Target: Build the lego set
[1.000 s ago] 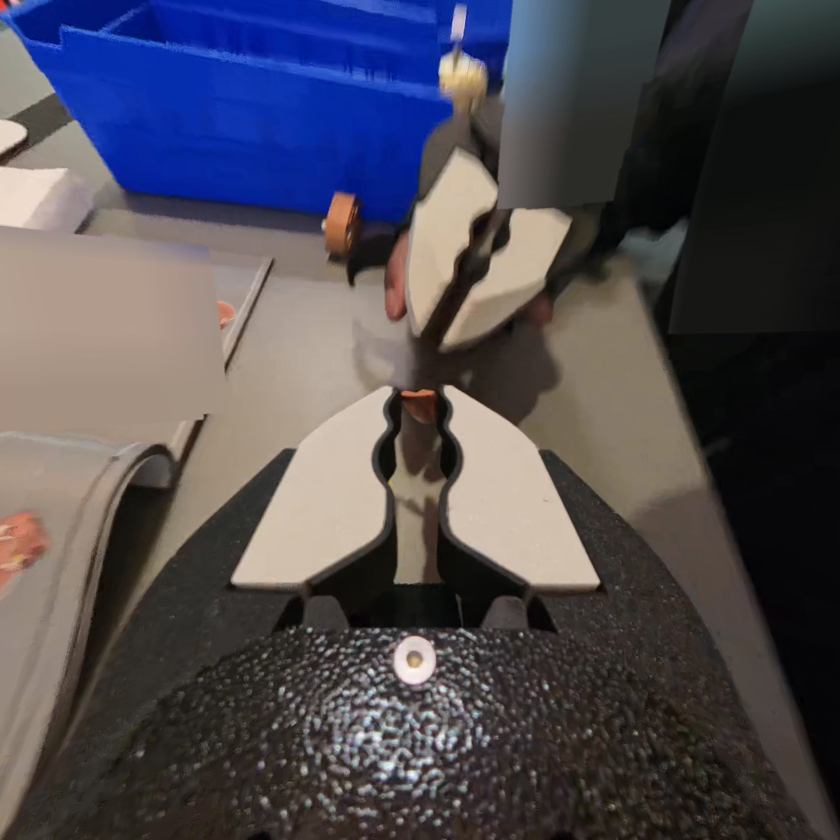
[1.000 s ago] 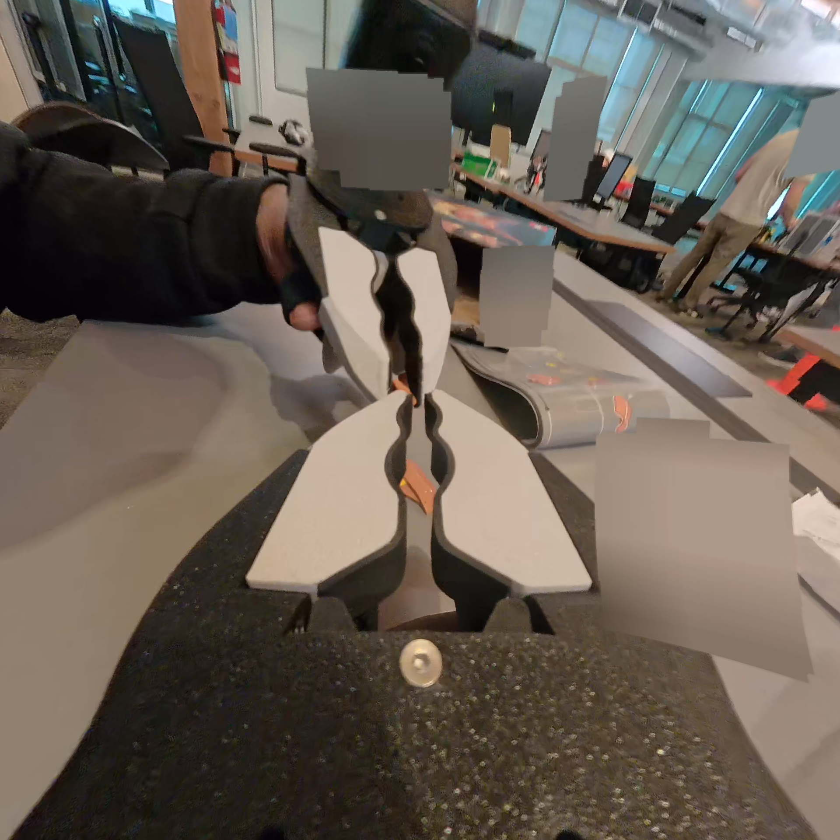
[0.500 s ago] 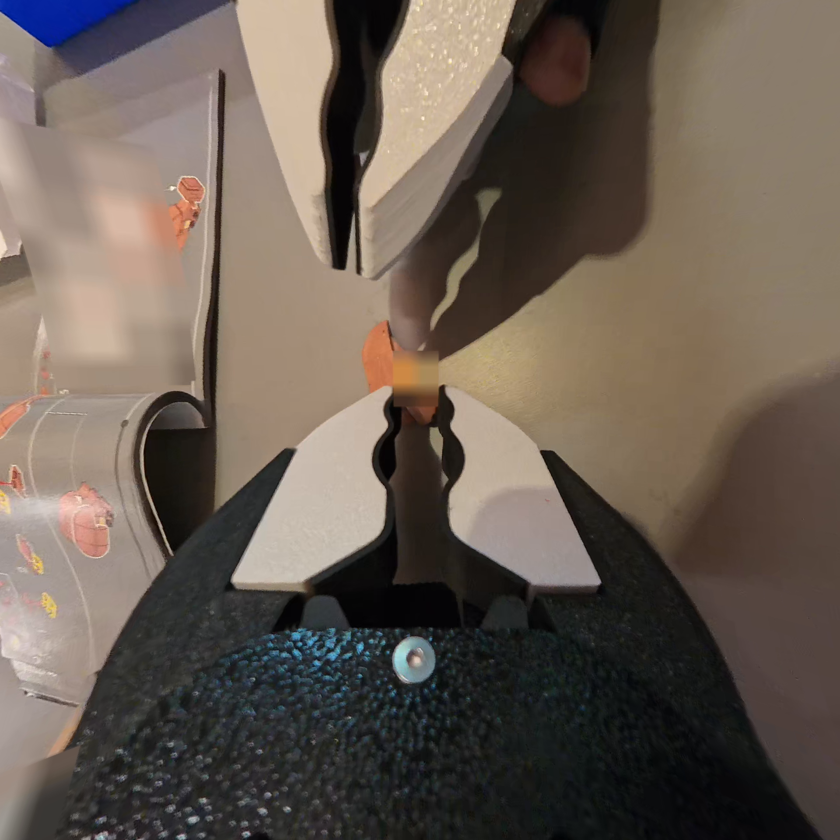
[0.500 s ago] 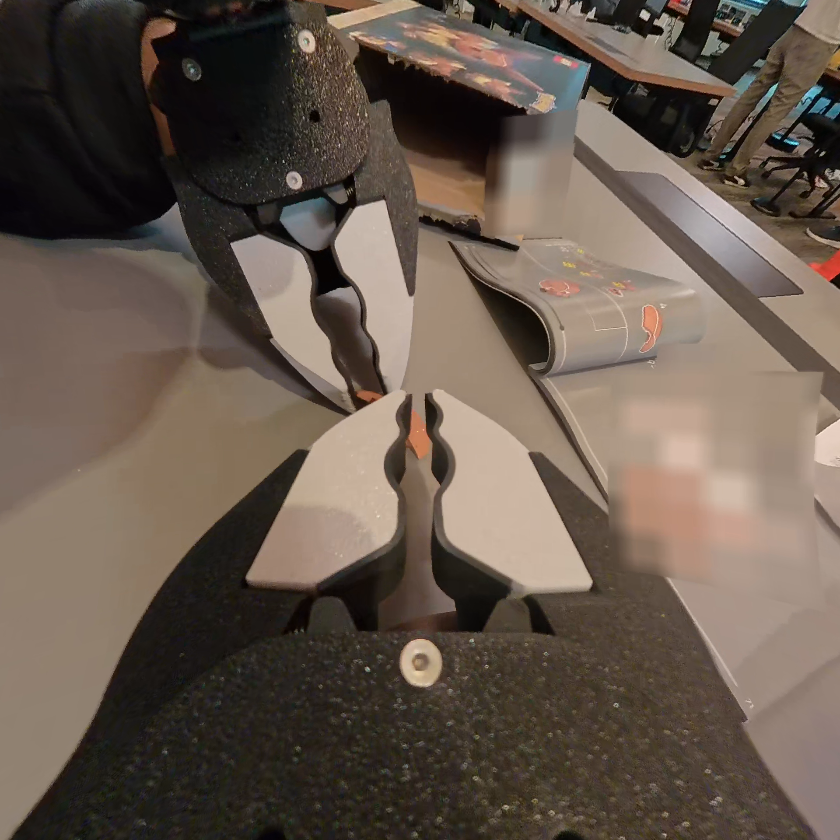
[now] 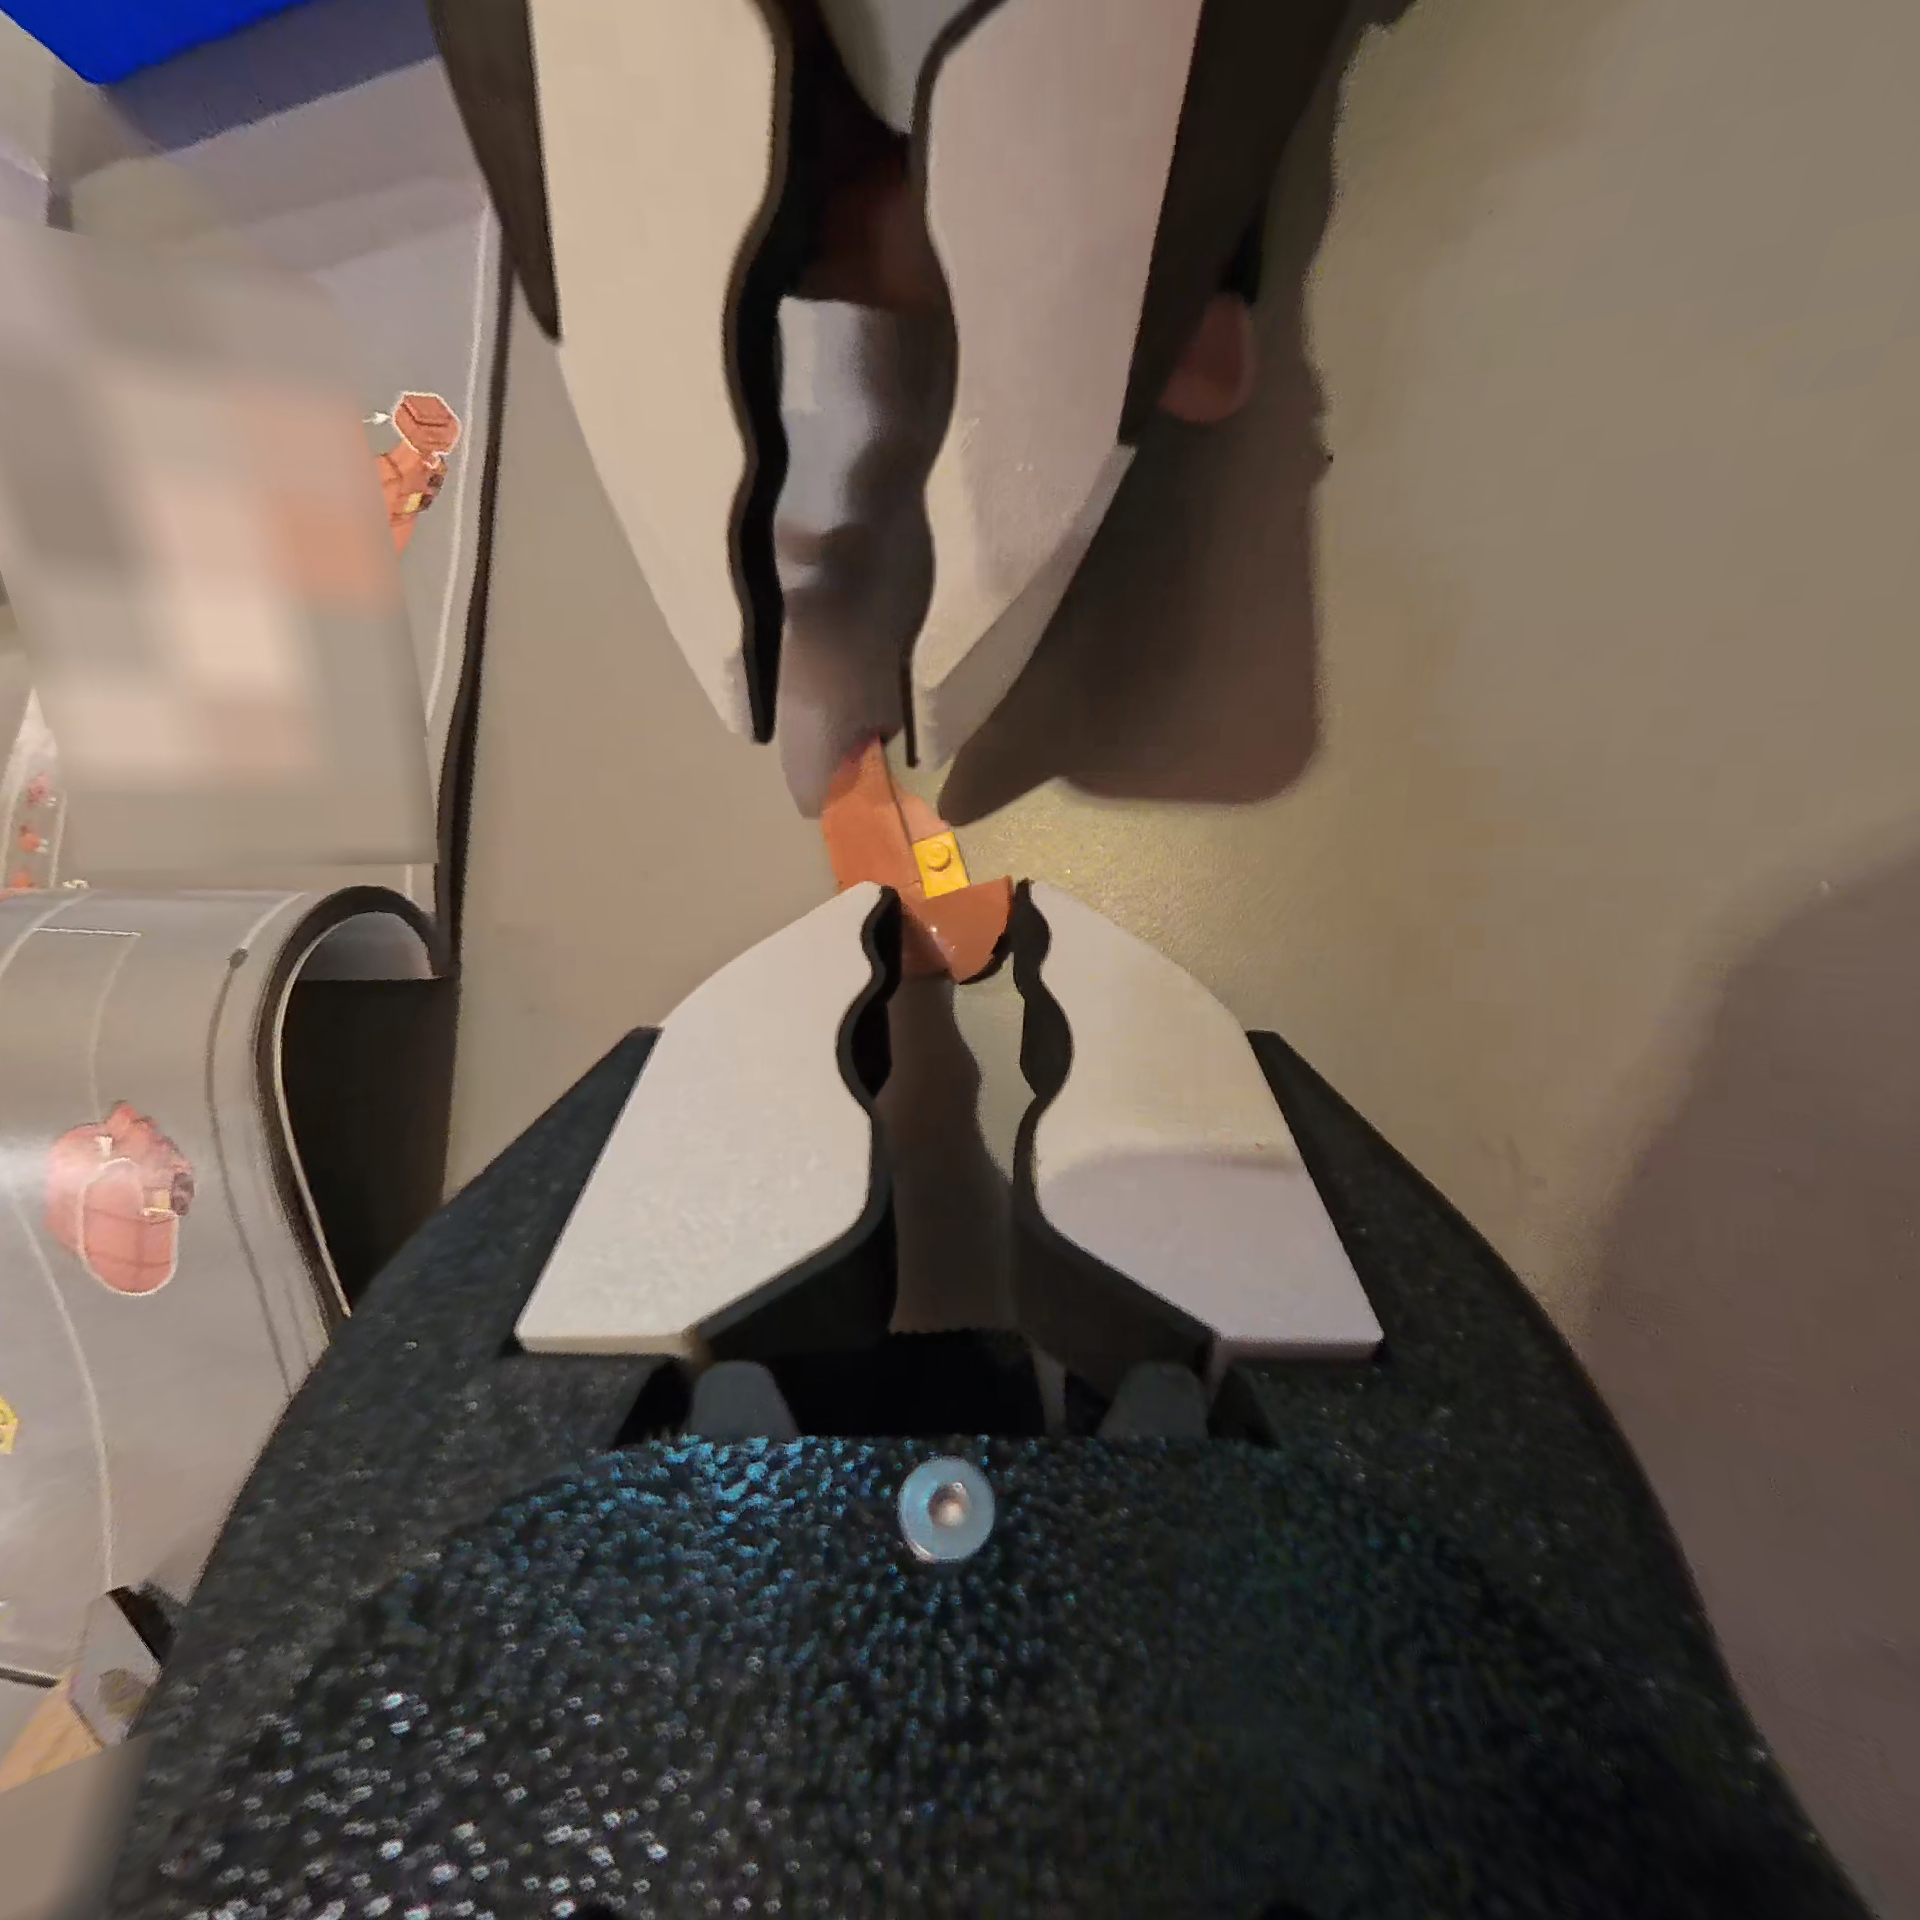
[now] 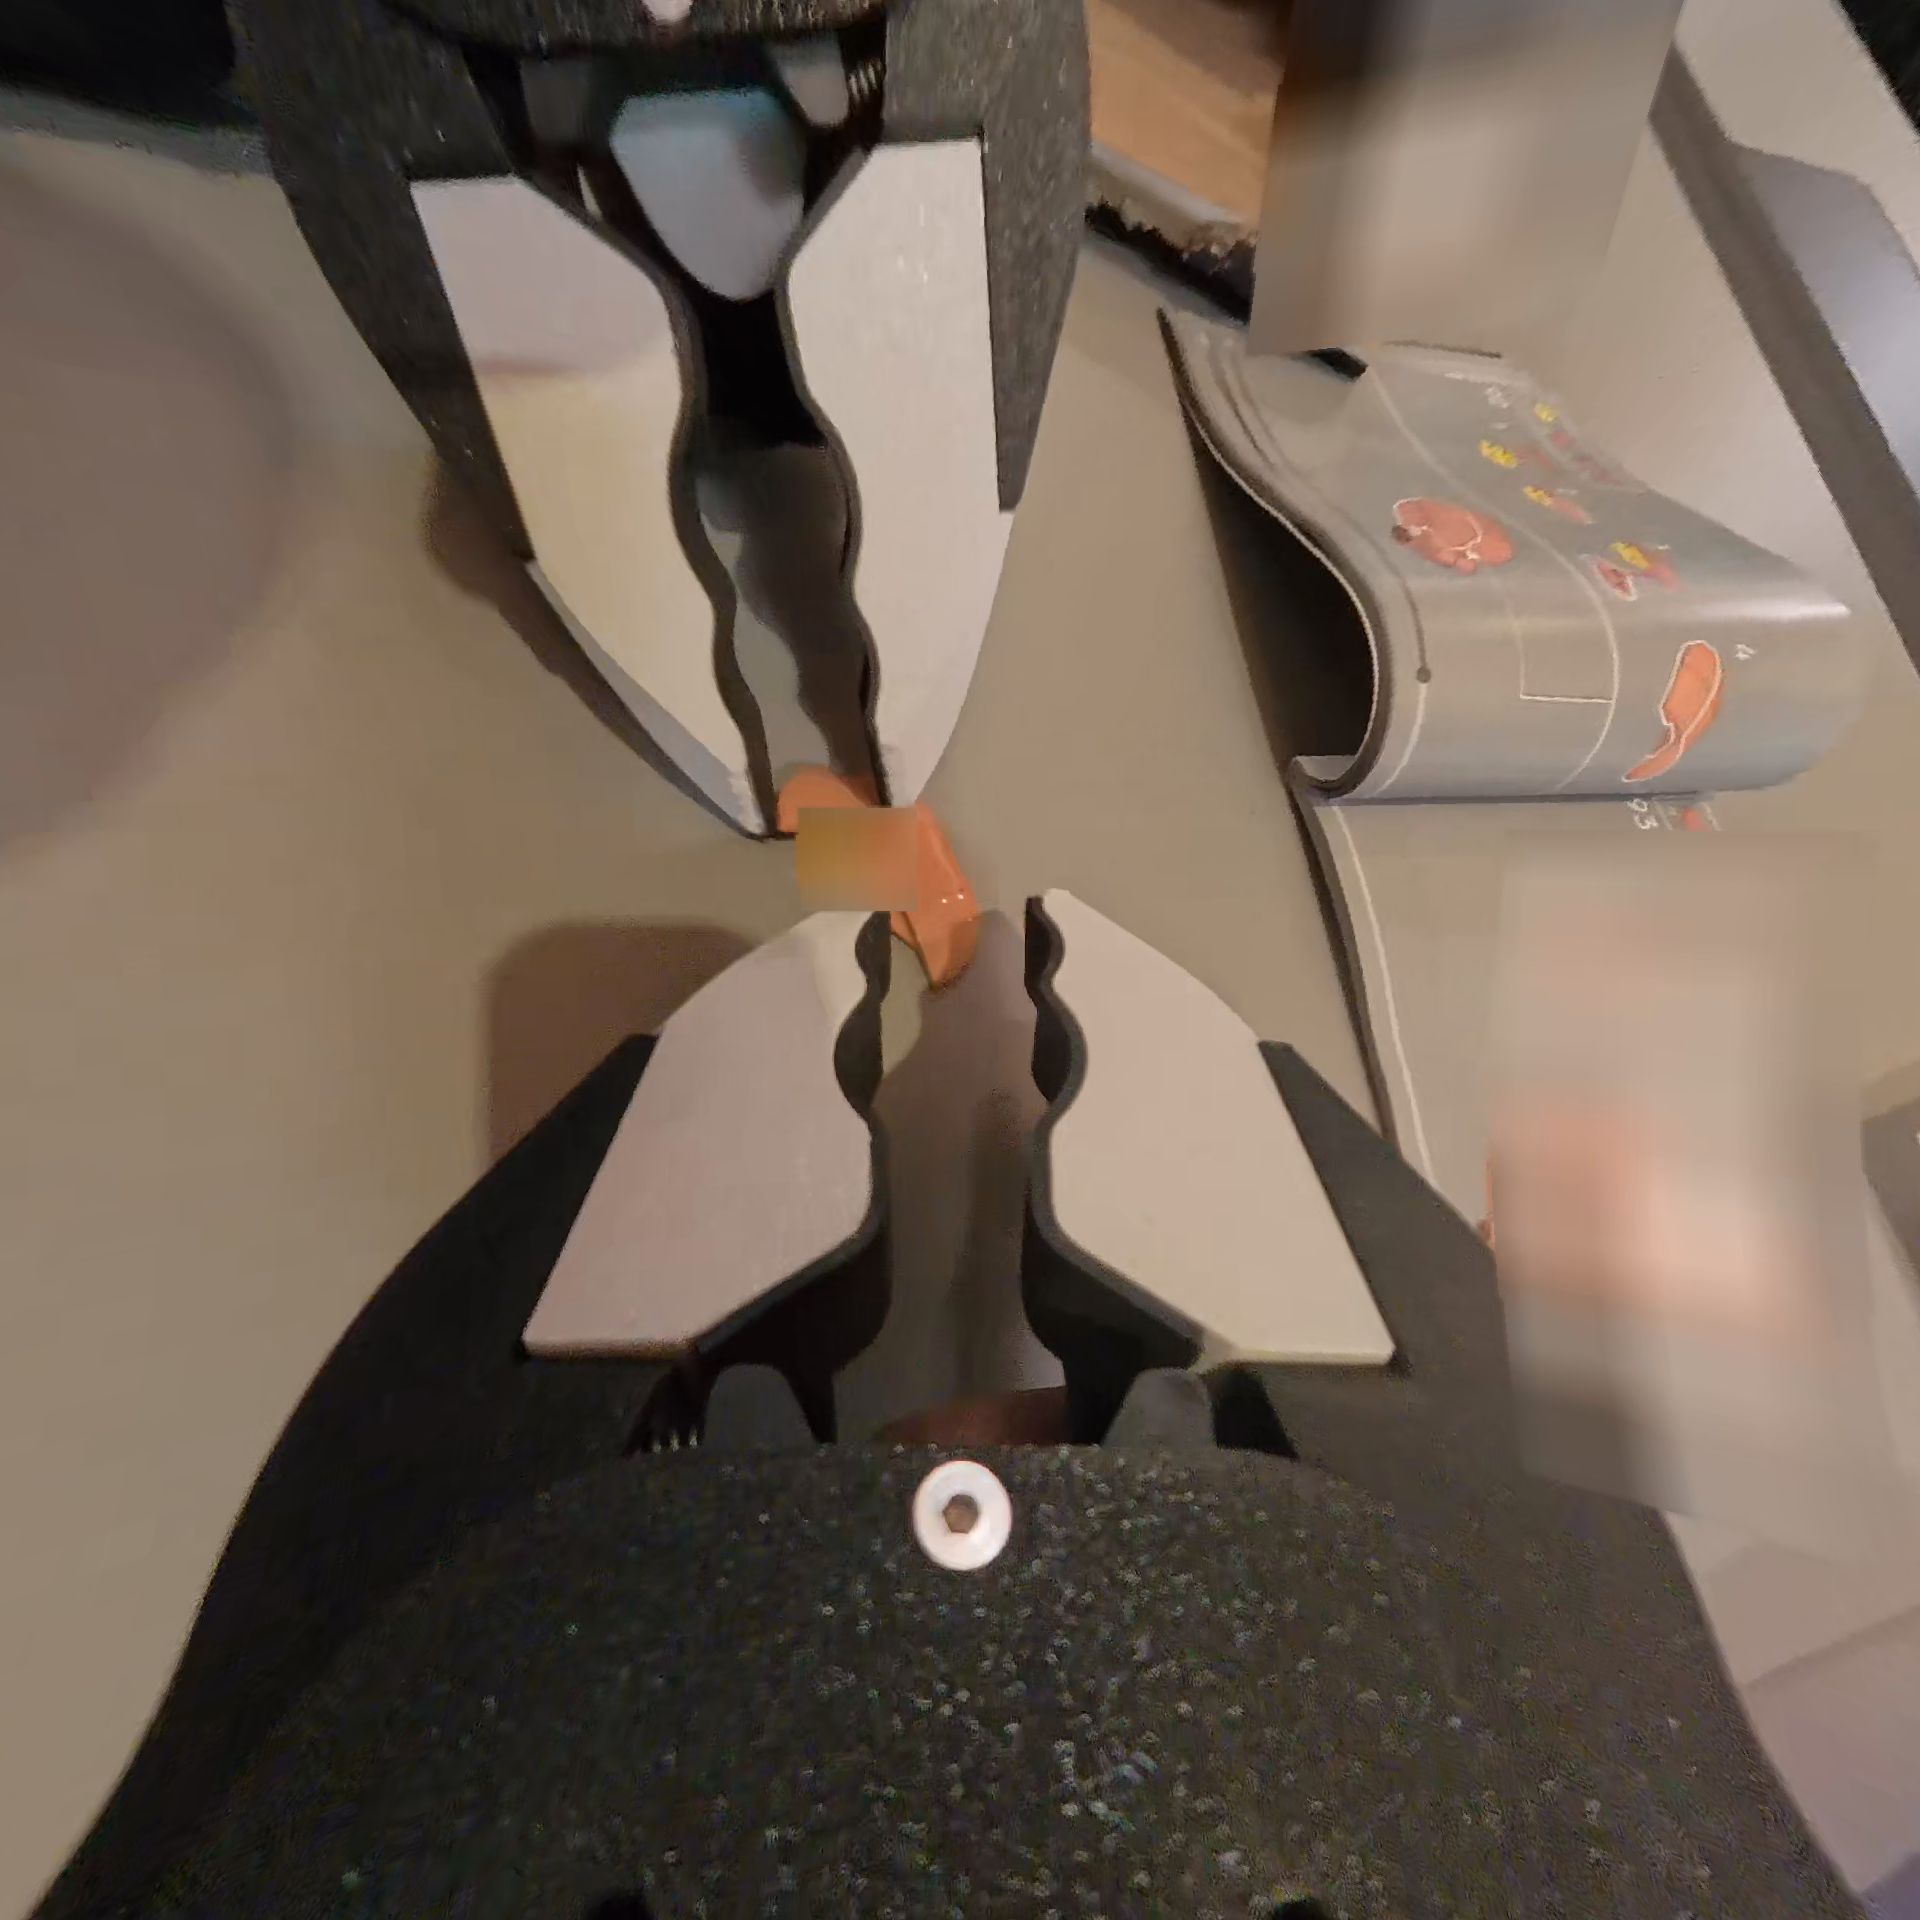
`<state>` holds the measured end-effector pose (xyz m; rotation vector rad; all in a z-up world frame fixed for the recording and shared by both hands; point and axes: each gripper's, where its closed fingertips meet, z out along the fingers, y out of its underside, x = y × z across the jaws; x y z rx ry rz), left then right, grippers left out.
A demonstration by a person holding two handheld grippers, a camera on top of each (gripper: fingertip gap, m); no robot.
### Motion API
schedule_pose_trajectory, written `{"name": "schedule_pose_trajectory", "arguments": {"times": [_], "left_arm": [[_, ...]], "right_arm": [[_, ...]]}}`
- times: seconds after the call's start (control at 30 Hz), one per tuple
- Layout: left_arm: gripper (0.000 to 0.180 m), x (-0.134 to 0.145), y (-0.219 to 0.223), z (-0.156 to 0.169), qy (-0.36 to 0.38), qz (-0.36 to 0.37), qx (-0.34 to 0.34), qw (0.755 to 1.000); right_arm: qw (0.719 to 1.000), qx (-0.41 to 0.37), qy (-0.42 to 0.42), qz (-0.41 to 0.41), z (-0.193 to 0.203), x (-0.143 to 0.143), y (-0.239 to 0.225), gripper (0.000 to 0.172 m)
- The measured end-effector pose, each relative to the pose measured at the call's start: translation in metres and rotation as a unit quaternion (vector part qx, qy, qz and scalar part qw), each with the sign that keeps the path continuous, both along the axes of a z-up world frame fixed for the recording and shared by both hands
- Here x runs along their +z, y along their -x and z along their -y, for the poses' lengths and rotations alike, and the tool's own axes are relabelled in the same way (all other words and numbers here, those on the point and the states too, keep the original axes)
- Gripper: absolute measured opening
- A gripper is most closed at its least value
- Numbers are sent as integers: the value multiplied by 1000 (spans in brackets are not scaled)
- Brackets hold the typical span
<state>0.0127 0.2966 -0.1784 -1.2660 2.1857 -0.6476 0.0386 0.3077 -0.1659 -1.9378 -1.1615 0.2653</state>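
A small brown brick assembly [image 5: 883, 831] with a yellow stud plate [image 5: 938, 862] sits just above the grey table [image 5: 1507, 675], between my two grippers, which face each other tip to tip. My left gripper [image 5: 951, 914] is shut on its near end, with both pads against the brown piece. My right gripper [image 6: 956, 909] is open. The orange-brown piece [image 6: 945, 925] leans on its left pad, with a clear gap to the right pad. The right gripper also shows in the left wrist view [image 5: 836, 743], its jaws apart around the far end.
A curled grey instruction booklet [image 5: 135, 1143] lies left of the left gripper and shows in the right wrist view [image 6: 1558, 623]. A blue bin corner [image 5: 156, 42] sits at the far left. A cardboard box edge [image 6: 1174, 83] is behind the booklet. The tips of both grippers are at nearly the same place.
My right gripper's jaws opened off the brown piece they were pinching. Both grippers came closer together and lower over the table. My left gripper still has the piece, with its jaws a little wider.
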Motion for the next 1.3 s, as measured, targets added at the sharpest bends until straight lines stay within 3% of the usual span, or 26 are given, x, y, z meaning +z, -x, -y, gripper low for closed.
{"name": "schedule_pose_trajectory", "arguments": {"times": [0.33,0.87,1.3], "left_arm": [[20,1,8,-3,12,-11,-2,1000],[19,-2,11,-6,23,-26,12,999],[15,-1,9,-3,37,-19,8,999]], "right_arm": [[989,115,67,65,-1,-13,2,28],[990,90,96,44,3,-16,0,10],[990,97,85,49,3,-16,3,10]]}}
